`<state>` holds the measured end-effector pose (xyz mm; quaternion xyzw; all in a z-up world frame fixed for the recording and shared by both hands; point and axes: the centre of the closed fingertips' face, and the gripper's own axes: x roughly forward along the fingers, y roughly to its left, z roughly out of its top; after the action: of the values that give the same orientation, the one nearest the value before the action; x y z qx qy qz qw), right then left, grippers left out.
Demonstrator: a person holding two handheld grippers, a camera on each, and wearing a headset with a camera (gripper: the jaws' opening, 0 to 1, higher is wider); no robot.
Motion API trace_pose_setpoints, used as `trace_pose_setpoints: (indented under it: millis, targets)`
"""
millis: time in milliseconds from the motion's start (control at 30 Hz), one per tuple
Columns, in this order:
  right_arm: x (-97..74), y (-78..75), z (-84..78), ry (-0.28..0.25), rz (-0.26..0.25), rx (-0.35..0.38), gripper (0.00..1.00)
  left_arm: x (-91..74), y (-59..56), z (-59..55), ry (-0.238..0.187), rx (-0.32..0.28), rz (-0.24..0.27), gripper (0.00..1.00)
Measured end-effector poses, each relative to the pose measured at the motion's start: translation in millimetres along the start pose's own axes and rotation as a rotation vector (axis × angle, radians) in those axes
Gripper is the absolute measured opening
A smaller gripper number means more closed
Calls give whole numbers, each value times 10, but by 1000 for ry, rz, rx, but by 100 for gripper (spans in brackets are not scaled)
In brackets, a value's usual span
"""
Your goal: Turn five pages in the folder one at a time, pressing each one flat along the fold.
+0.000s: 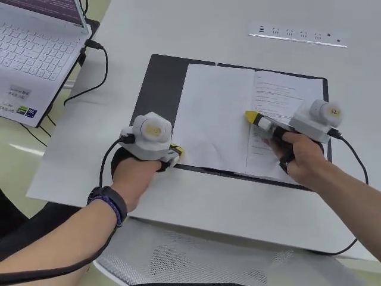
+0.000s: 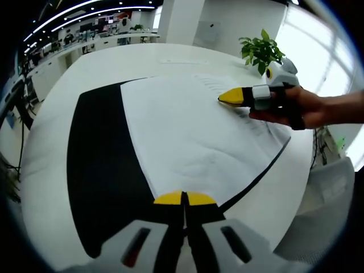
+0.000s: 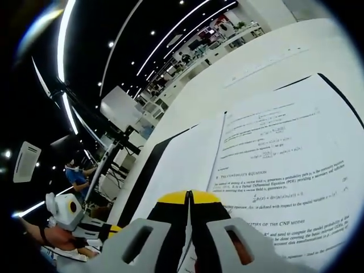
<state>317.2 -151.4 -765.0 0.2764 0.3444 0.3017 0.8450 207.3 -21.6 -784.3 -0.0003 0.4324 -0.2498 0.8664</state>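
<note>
Open folder on the table, both grippers closed over it

The folder (image 1: 158, 89) lies open on the white table (image 1: 178, 30), with a blank page (image 1: 214, 113) on the left and a printed page (image 1: 286, 98) on the right. The right gripper (image 1: 251, 117) has its jaws pressed together with nothing visible between them. Its yellow tips are at the fold and seem to touch the paper. The left gripper (image 1: 176, 152), jaws likewise closed and empty, sits at the folder's near left edge. A laptop (image 1: 36, 53) stands far left.
</note>
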Motion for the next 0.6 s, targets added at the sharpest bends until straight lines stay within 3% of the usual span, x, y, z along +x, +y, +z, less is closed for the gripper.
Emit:
trace_pose_setpoints:
  millis: [167, 600]
  targets:
    - [-20, 35, 23, -15, 10, -30, 0, 3, 2, -2, -6, 8, 0, 0]
    - [82, -51, 179, -63, 2, 23, 0, 10, 8, 1, -13, 2, -10, 0]
